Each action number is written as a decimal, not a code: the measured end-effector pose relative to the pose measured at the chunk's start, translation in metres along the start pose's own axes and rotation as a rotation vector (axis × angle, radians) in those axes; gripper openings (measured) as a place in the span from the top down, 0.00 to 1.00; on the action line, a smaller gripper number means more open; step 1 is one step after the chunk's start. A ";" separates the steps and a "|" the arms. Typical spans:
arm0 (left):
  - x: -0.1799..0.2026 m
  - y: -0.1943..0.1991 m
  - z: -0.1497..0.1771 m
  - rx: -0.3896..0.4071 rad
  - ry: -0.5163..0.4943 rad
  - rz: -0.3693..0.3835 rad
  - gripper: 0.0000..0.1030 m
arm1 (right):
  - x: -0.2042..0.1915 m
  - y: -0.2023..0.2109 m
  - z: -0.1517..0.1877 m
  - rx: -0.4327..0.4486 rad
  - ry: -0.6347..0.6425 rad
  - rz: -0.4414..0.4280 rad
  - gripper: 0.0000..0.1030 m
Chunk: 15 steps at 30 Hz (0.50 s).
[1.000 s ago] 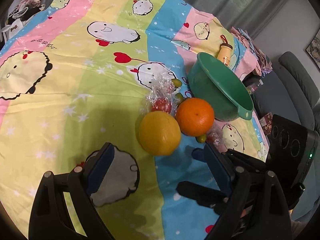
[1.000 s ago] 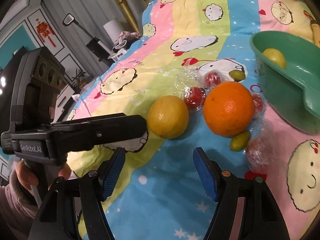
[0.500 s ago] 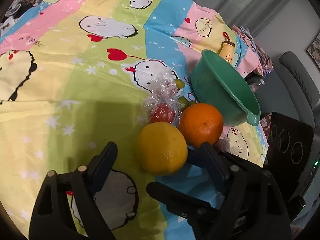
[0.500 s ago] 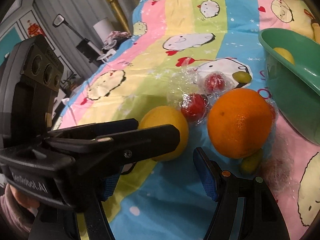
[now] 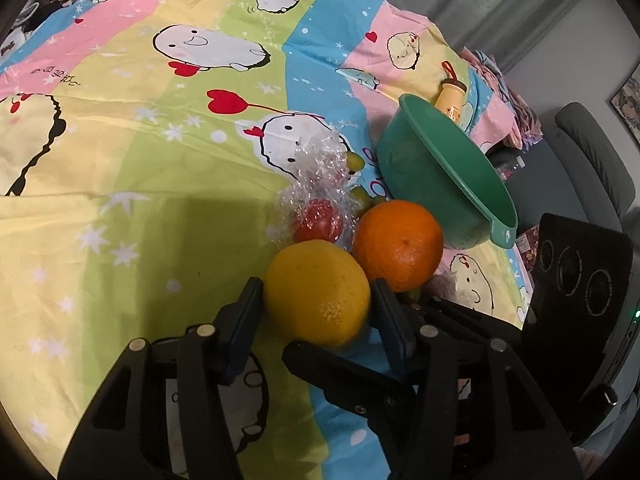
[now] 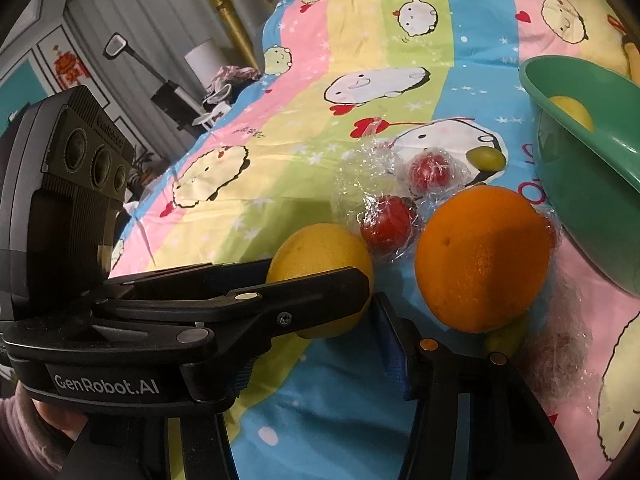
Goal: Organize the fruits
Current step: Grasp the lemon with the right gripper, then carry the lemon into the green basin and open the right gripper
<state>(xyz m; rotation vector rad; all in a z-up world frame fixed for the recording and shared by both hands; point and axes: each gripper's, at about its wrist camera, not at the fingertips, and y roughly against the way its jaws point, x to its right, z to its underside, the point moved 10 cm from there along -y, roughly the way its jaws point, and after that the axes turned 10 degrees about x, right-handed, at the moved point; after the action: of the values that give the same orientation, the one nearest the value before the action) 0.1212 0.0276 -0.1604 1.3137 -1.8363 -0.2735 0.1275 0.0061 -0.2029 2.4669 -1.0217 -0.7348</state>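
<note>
Grasp step on the yellow citrus (image 5: 318, 292) lying on the patterned cloth (image 5: 120, 184) beside the orange (image 5: 400, 246): left gripper (image 5: 316, 308) jaws closing against its flanks, right gripper (image 6: 320, 364) jaws closing on nothing visible; next, presumably, lift toward the green bowl (image 5: 456, 184).

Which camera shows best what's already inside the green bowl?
The right wrist view: it looks into the green bowl and shows a yellow fruit inside. The left wrist view sees the bowl from outside and along its rim; its contents are hidden there.
</note>
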 end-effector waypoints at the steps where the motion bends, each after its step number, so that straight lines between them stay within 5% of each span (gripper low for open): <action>1: 0.001 0.002 0.001 0.000 0.000 -0.001 0.47 | -0.001 0.001 0.000 0.001 0.000 -0.004 0.47; 15: 0.032 0.039 0.010 0.044 -0.030 0.017 0.47 | -0.025 0.048 0.007 0.056 0.023 -0.031 0.47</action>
<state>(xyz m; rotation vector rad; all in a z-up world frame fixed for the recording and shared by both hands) 0.0840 0.0143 -0.1272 1.3301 -1.8871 -0.2458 0.0825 -0.0086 -0.1754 2.5384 -1.0112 -0.6944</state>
